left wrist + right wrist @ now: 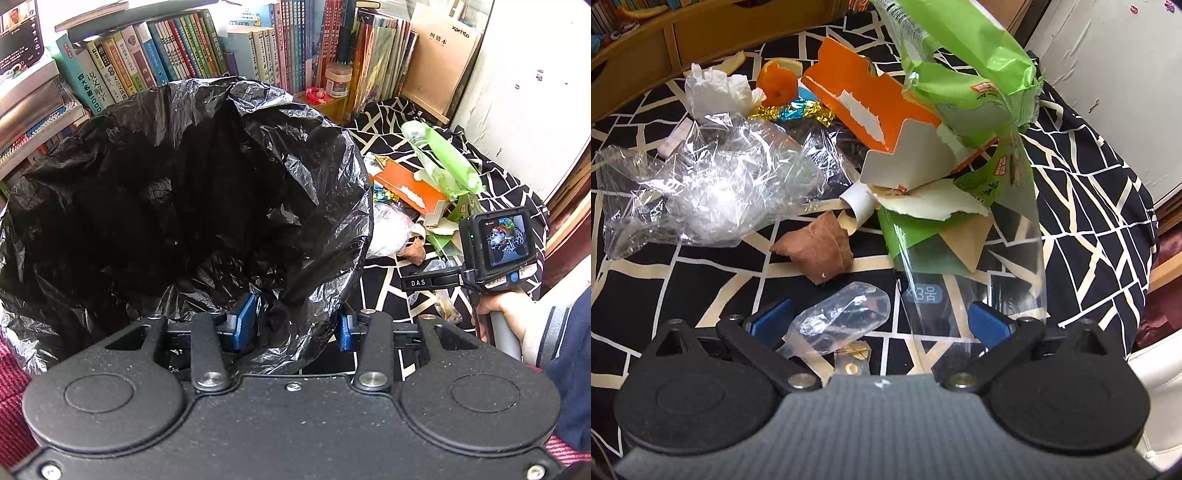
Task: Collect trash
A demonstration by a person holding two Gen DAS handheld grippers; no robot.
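The black trash bag gapes wide, its near rim pinched between the narrowed pads of the left gripper, so hold that mouth steady. Right gripper hangs wide open over the small clear plastic bottle on the patterned cloth; square up, then close. Green wrapper and its clear film droop across the right pad, orange carton crowding behind.

Light: bright daylight greets you, glaring off the clear plastic wrap.
Edges: fisheye-bent, corners dark.
Focus: sharp.
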